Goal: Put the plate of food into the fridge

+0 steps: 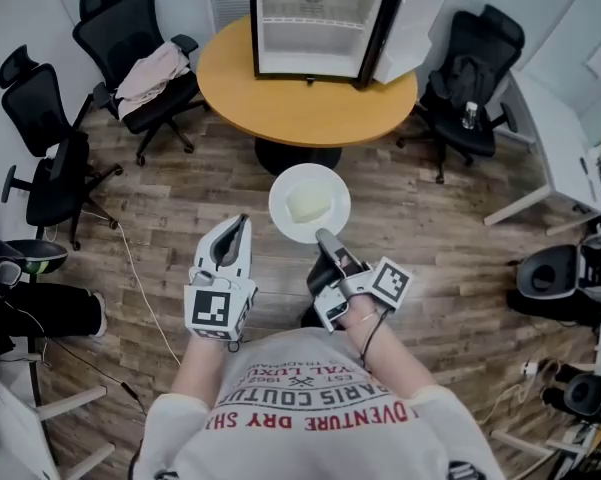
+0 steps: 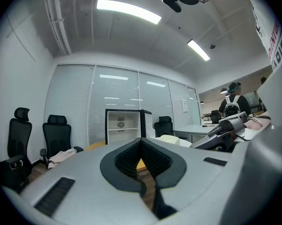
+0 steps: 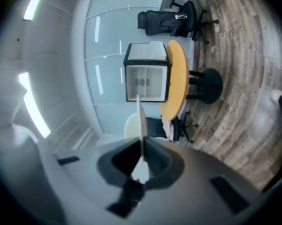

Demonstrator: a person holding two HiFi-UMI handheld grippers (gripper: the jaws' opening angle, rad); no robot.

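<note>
Right gripper [image 1: 325, 236] has its dark ribbed pads pinched tight on the near rim of the plate [image 1: 285, 183]. In the right gripper view that rim shows up edge-on as a thin white blade running straight out from between the jaws [image 3: 141, 121]. The plate is round, smooth and glossy white, held out flat above the wood-plank floor [image 1: 210, 198], with a pale, soft-looking lump of food [image 1: 308, 204] sitting about in the middle.

Left gripper [image 1: 238, 230] is carrying nothing. Its jaws are pressed together at the tip and leave only a little diamond-shaped gap behind, and the left gripper view shows just the textured black pads meeting [image 2: 141, 142].

The fridge [image 1: 315, 23] is a small boxy one with a black shell, a white inside and a thin shelf across it. Its door is swung open to the right. It stands on a round table [image 1: 240, 78] with a smooth tan top, well apart from the plate. Black mesh office chairs [image 1: 130, 28] stand around the table.
</note>
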